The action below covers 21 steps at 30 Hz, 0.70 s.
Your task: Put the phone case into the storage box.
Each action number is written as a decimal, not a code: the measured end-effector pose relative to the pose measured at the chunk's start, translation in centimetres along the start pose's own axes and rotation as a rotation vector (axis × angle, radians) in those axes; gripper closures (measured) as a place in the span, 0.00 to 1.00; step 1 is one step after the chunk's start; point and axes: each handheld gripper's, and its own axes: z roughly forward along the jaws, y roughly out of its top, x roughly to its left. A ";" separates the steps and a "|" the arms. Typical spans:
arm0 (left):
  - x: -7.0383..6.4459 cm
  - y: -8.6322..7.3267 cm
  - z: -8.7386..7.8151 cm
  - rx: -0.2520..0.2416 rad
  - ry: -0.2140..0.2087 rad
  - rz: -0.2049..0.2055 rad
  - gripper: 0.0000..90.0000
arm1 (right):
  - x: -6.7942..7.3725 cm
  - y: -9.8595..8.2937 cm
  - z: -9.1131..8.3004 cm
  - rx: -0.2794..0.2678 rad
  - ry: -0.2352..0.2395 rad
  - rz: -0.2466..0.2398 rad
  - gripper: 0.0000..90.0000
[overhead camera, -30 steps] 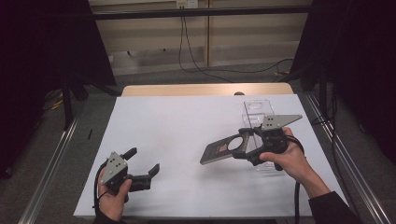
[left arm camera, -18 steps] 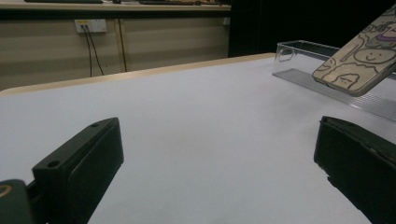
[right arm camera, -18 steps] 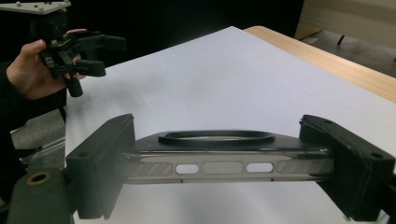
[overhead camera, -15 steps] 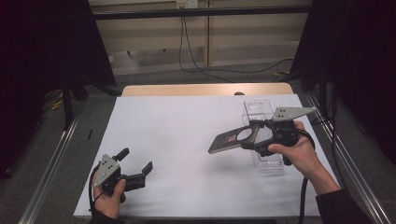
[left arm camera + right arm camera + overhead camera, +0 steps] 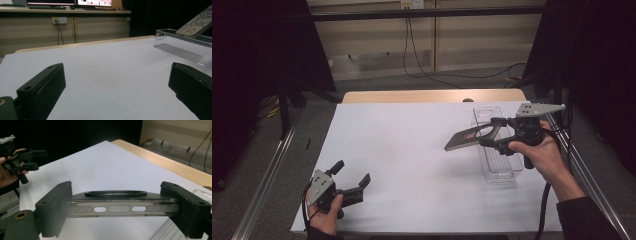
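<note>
A flat grey slab (image 5: 466, 138) with a round ring on its face hangs tilted above the white table. My right gripper (image 5: 490, 132) is shut on its edges; in the right gripper view the slab (image 5: 115, 208) spans the gap between both jaws. It hovers at the left side of a clear plastic tray (image 5: 501, 167), and shows in the left gripper view as the slab (image 5: 197, 23) above the tray (image 5: 180, 47). My left gripper (image 5: 352, 173) stands open and empty near the front left edge, low over the sheet (image 5: 117, 85).
A white sheet (image 5: 412, 150) covers the table, with a wooden strip (image 5: 432, 96) along the far edge. Metal rails (image 5: 267, 175) run down both sides. Cables hang on the back wall. The left hand and gripper (image 5: 37, 159) show far off.
My right gripper has carried the slab farther away and to the right, up beside the clear tray. The left gripper has drifted slightly toward the front left corner, still open.
</note>
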 end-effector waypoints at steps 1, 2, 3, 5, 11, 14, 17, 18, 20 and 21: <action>0.0 0.0 -0.1 0.005 0.002 0.001 0.01 | -0.1 0.1 -0.1 -0.004 -0.010 0.004 0.13; 0.1 -0.1 -0.1 0.006 0.005 -0.003 0.01 | -0.3 0.2 -0.3 -0.008 -0.018 0.003 0.13; 0.1 -0.1 -0.1 0.006 0.008 -0.006 0.01 | -0.3 0.3 -0.4 -0.009 -0.024 0.002 0.13; 0.3 -0.2 0.0 0.006 0.010 -0.011 0.01 | -0.5 0.5 -0.7 -0.012 -0.044 0.005 0.13; 0.2 -0.4 0.5 0.012 -0.020 -0.004 0.02 | -1.4 1.0 -1.2 -0.021 -0.088 0.016 0.13; 0.1 -0.3 0.4 0.013 -0.017 0.007 0.02 | -1.8 1.3 -1.3 -0.017 -0.102 0.025 0.13; 0.2 -0.3 0.5 0.017 -0.017 0.006 0.02 | -2.2 1.6 -1.5 -0.017 -0.130 0.034 0.13; 0.2 -0.3 0.5 0.019 -0.019 0.008 0.02 | -2.3 1.7 -1.7 -0.018 -0.142 0.036 0.13; 0.2 -0.3 0.5 0.020 -0.021 0.007 0.02 | -2.5 1.9 -1.9 -0.021 -0.166 0.044 0.13; 0.2 -0.3 0.5 0.020 -0.019 0.009 0.02 | -2.7 1.9 -2.0 -0.023 -0.179 0.050 0.13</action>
